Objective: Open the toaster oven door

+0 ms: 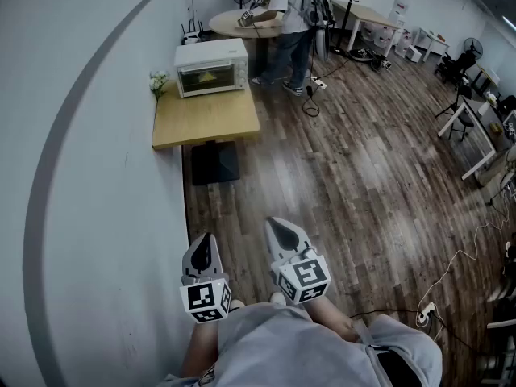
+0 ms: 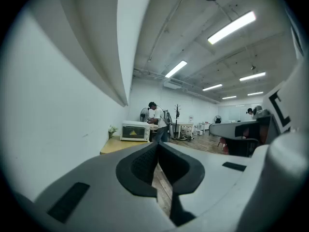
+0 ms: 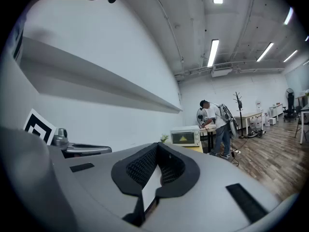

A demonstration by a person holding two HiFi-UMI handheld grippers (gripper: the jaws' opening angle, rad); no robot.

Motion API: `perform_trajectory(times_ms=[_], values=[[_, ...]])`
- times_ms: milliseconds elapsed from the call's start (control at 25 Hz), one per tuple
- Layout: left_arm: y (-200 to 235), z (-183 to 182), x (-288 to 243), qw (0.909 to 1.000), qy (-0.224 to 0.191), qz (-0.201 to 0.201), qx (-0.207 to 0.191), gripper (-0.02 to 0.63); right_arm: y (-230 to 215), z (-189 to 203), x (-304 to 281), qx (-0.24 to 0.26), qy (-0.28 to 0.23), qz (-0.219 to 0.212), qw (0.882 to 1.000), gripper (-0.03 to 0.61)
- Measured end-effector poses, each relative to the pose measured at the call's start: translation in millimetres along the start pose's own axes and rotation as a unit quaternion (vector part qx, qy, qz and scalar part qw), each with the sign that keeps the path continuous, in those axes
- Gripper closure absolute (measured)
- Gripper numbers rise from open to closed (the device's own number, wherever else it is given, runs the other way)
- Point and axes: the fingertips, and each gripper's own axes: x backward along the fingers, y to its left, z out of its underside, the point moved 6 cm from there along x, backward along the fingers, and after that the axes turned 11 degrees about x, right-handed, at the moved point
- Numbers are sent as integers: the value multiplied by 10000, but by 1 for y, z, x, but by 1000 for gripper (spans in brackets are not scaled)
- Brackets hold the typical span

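Progress, as I judge it, is nil: the door is shut and I am nowhere near it.

From the head view, the toaster oven (image 1: 211,67) sits at the far end of a wooden table (image 1: 205,121) against the wall, its glass door upright and flush with the front. My left gripper (image 1: 202,251) and right gripper (image 1: 283,233) hang low in front of my body, over the plank floor (image 1: 347,176) and well apart from the table. Another person (image 1: 289,22) stands at a round table beyond the oven.

In the left gripper view, my jaws are clenched together with nothing between them. The oven shows small and distant past their tips, door closed.

In the right gripper view, those jaws are also pressed together and empty. The oven is again far ahead, beside the wall.

What is left is everything: walk up to the table, bring one gripper to the handle at the door's top edge, release the jaws, take hold, and pull the door down.
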Motion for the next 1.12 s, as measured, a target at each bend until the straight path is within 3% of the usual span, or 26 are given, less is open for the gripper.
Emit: perform_trajectory(times_ms=[560,760,1120], values=[[-22,7,-5,10000,10,28,-48,611,-15,5,12,-47,-46,-40,10000,580],[-35,13,-11,9999,69,-39,-64,611,-26,7,16,191,-33,-129,9997,580],[-62,32,-13,9995,180,-266,-45,611,-66,26,32,-34,42,-52,10000,579]])
